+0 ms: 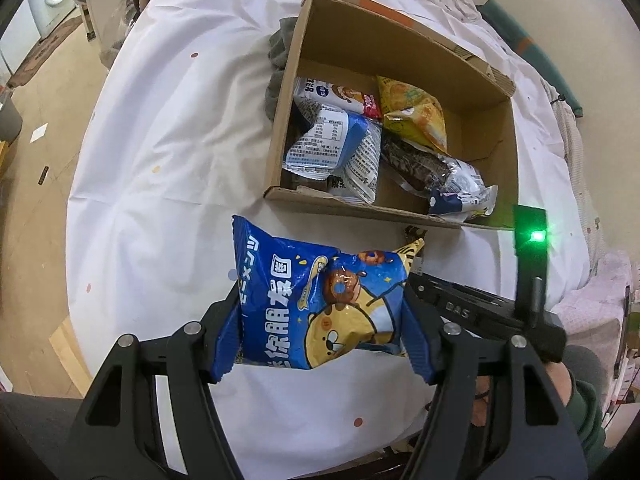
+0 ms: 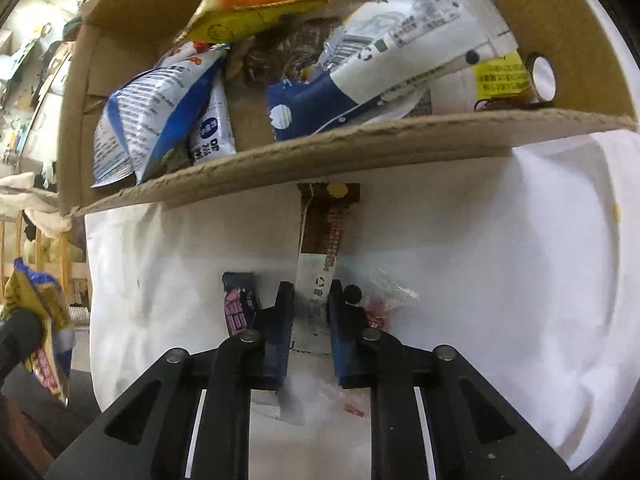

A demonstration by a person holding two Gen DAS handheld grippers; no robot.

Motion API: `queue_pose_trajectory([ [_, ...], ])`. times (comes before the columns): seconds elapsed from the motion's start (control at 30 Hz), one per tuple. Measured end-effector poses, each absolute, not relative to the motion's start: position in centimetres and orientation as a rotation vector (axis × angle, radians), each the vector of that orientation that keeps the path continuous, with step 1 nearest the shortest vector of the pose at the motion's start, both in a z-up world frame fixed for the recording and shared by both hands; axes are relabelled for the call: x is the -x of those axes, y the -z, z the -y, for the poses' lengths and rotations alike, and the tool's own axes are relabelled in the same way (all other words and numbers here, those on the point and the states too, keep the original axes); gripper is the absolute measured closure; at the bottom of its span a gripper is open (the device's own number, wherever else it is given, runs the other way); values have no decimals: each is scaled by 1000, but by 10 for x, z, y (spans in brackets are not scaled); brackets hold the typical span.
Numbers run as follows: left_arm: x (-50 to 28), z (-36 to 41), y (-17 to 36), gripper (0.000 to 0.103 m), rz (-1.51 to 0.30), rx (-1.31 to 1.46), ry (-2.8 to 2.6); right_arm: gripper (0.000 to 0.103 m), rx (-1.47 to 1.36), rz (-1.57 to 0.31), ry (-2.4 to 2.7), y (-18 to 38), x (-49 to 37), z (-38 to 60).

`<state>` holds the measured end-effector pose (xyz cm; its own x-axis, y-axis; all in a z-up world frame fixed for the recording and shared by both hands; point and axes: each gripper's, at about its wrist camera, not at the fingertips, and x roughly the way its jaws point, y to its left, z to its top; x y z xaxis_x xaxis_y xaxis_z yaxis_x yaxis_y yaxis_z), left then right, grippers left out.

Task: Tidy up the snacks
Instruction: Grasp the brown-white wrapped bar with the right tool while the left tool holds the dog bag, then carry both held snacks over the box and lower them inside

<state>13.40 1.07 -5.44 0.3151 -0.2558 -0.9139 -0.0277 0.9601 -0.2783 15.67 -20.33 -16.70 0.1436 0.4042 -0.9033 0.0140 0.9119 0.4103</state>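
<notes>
My left gripper (image 1: 322, 320) is shut on a blue snack bag (image 1: 320, 300) printed with a bear and donuts, held above the white tablecloth (image 1: 160, 160) in front of the cardboard box (image 1: 400, 44). The box holds several snack packets: blue-white ones (image 1: 332, 140), a yellow one (image 1: 416, 112) and a dark one (image 1: 420, 164). In the right wrist view my right gripper (image 2: 311, 304) is shut on a long brown-and-white snack bar (image 2: 324, 232) lying on the cloth just before the box's front wall (image 2: 360, 140). Its black housing (image 1: 464, 312) shows beside the blue bag.
A small dark packet with pink letters (image 2: 238, 304) lies left of the right fingers, a clear wrapper (image 2: 384, 296) on their right. A tape roll (image 2: 542, 76) sits in the box corner. Grey cloth (image 1: 280, 60) lies against the box's left wall. Beyond the table's left edge is floor.
</notes>
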Motion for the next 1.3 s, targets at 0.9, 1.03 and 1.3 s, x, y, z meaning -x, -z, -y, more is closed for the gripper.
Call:
queue_pose_trajectory([
  [0.9,-136,-16,68,38,-1200,150,-4,86,-371,-1188,-559,102,-113,212],
  [1.03,-133,-18,58,38,-1144,130,-24,86,-371,-1149,-623,89,-110,203],
  [1.3,-131,-16,16,38,-999,95,-33,86,-406,-1030,-695,56,-111,202],
])
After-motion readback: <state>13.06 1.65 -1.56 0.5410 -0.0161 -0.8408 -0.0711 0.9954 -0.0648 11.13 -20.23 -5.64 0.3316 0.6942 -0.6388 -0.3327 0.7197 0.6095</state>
